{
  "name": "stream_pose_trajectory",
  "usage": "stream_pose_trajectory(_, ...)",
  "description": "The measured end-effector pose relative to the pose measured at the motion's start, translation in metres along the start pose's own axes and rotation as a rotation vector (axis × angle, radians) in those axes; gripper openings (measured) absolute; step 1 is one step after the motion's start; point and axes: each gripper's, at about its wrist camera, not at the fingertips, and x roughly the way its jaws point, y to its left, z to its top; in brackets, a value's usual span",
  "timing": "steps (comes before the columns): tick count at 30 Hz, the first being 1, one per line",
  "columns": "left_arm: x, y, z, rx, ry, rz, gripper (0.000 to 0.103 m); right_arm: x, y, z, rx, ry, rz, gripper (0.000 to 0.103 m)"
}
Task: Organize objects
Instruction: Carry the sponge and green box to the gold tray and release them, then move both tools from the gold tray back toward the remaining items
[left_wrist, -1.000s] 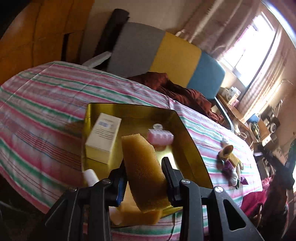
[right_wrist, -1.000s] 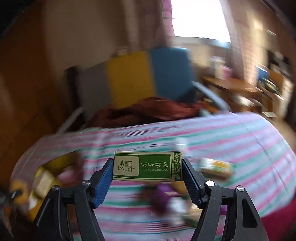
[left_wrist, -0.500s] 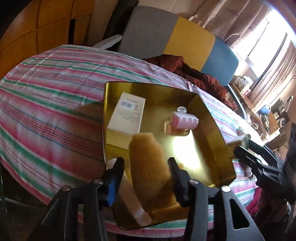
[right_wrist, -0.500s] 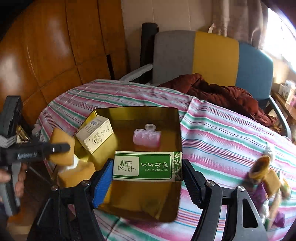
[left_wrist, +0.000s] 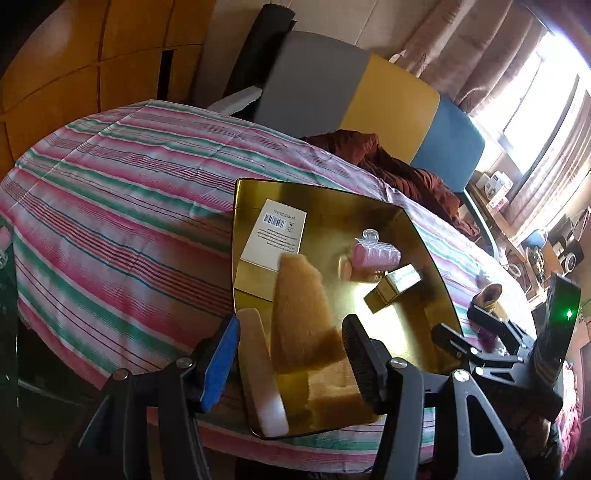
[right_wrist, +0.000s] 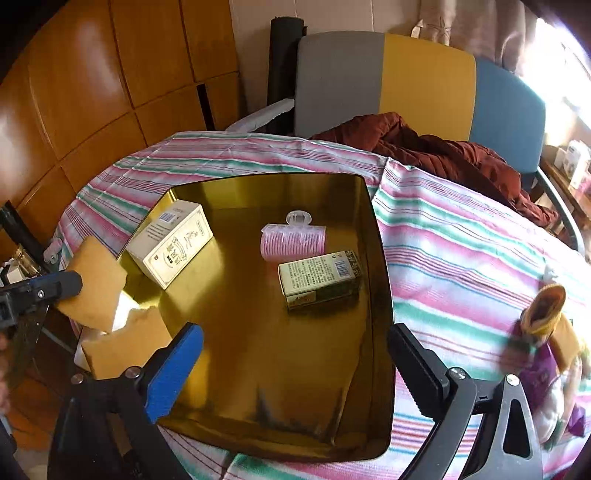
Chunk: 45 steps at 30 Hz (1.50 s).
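Inside the gold tray (right_wrist: 373, 280), toward its right wall, a green tea box (right_wrist: 320, 277) is seen lying on its side, right up against a pink hair roller (right_wrist: 293, 237) that sits just behind it. Over in the far left corner of the tray a cream carton (right_wrist: 171, 248) is parked, barcode end up in the right wrist view. At the tray's near left corner a yellow sponge (left_wrist: 301, 314) is seen between the left tool's fingers, tilted over the rim, with a second sponge block (right_wrist: 123, 343) and a pale white pad (left_wrist: 260, 369) lying underneath it by the corner.

The left tool (left_wrist: 291, 350) is spread fairly wide; the sponge is touched by the black right-side finger, but a gap is left on the blue-padded side, so whether it's actually being squeezed can't really be told. From the right wrist view the sponge looks pressed against that tool's blue tip (right_wrist: 70, 284), fwiw.

The right tool (right_wrist: 295, 365) is held wide apart above the near part of the tray, nothing between its fingers.

The tray is set on a counter covered with a pink, green and white striped cloth (right_wrist: 461, 258). Off to the right on the cloth a little heap of purple and yellow bits (right_wrist: 546, 332) can be made out, too blurred to name. Behind the counter a grey, yellow and blue chair (right_wrist: 417, 81) is seen with a dark red jacket (right_wrist: 436, 147) dumped on it.
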Motion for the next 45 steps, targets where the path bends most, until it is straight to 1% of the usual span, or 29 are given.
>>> stream_pose_trajectory(3, -0.002, 0.001, -0.003, -0.027, -0.015, -0.006, 0.058, -0.006, -0.001, -0.005, 0.003, -0.012, -0.009, 0.102)
stream_pose_trajectory(5, -0.006, 0.0, -0.003, -0.025, -0.054, 0.022, 0.058, -0.011, 0.0, -0.008, 0.002, -0.025, -0.018, 0.103)
stream_pose_trajectory(6, -0.006, -0.004, -0.003, 0.0, -0.06, 0.044, 0.058, -0.013, -0.001, -0.009, 0.002, -0.03, -0.02, 0.103)
stream_pose_trajectory(7, 0.001, -0.008, -0.003, 0.037, -0.049, 0.08, 0.058, -0.016, -0.001, -0.011, 0.005, -0.035, -0.022, 0.103)
stream_pose_trajectory(8, 0.006, -0.009, -0.004, 0.04, -0.035, 0.09, 0.057, -0.017, -0.001, -0.012, 0.006, -0.037, -0.023, 0.103)
stream_pose_trajectory(10, 0.022, -0.003, -0.007, 0.01, 0.023, 0.081, 0.056, -0.018, 0.0, -0.014, 0.013, -0.037, -0.021, 0.103)
stream_pose_trajectory(11, 0.029, -0.002, -0.01, 0.006, 0.04, 0.095, 0.056, -0.019, 0.0, -0.015, 0.013, -0.035, -0.021, 0.103)
stream_pose_trajectory(12, 0.032, -0.001, -0.012, 0.004, 0.044, 0.109, 0.056, -0.019, 0.001, -0.016, 0.012, -0.036, -0.021, 0.103)
stream_pose_trajectory(14, 0.034, 0.001, -0.016, -0.002, 0.048, 0.109, 0.056, -0.021, 0.001, -0.019, 0.009, -0.036, -0.024, 0.103)
stream_pose_trajectory(17, 0.023, -0.002, -0.017, 0.002, 0.011, 0.106, 0.056, -0.023, 0.001, -0.021, 0.012, -0.038, -0.029, 0.103)
stream_pose_trajectory(21, 0.002, -0.012, -0.012, 0.019, -0.071, 0.106, 0.056, -0.025, -0.001, -0.022, 0.024, -0.046, -0.023, 0.103)
stream_pose_trajectory(27, -0.022, -0.036, -0.012, 0.087, -0.168, 0.137, 0.057, -0.03, 0.001, -0.024, 0.019, -0.066, -0.018, 0.103)
stream_pose_trajectory(35, -0.022, -0.067, -0.024, 0.153, -0.17, 0.138, 0.057, -0.045, -0.002, -0.025, 0.021, -0.115, -0.046, 0.103)
stream_pose_trajectory(38, -0.019, -0.084, -0.029, 0.206, -0.171, 0.144, 0.057, -0.052, -0.006, -0.025, 0.021, -0.133, -0.061, 0.103)
stream_pose_trajectory(45, -0.014, -0.118, -0.034, 0.3, -0.156, 0.128, 0.057, -0.065, -0.024, -0.026, 0.041, -0.154, -0.102, 0.103)
